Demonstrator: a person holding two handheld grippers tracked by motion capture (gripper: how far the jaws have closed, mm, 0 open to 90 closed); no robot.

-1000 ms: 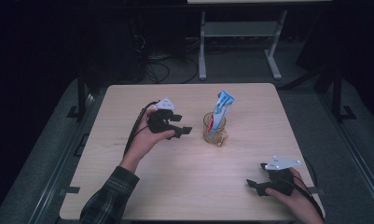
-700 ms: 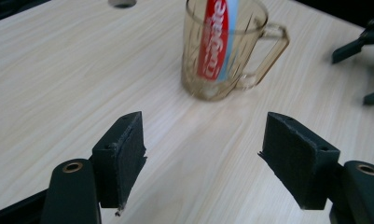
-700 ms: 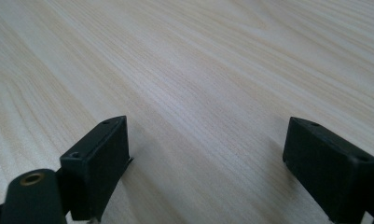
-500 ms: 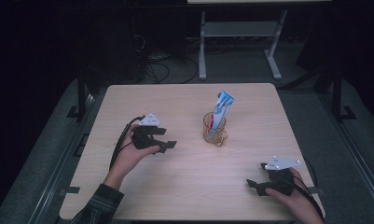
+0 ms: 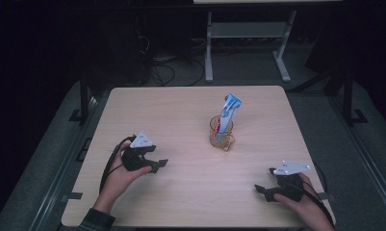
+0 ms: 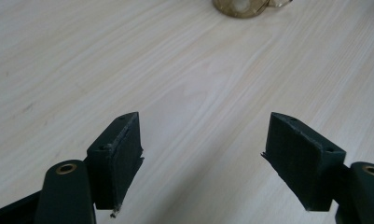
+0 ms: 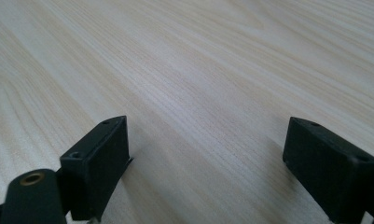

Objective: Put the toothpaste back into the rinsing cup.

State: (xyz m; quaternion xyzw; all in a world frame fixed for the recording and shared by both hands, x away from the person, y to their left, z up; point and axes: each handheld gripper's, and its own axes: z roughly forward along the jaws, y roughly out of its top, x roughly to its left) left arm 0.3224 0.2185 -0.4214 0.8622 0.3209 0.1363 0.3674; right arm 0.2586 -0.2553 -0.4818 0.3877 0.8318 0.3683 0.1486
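My left tongs (image 5: pixel 158 163) sit low over the desk (image 5: pixel 181 110), spread wide and empty. Right of them, past mid-desk, the amber cup (image 5: pixel 221 133) holds a toothpaste tube (image 5: pixel 227 113) upright. My right tongs (image 5: pixel 262 189) gape wide, empty, near the front edge.

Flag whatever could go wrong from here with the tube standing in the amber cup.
The toothpaste tube leans tall out of the small amber cup, so a knock might tip both. The left gripper and right gripper are open and empty; either cable could snag at the table edge.
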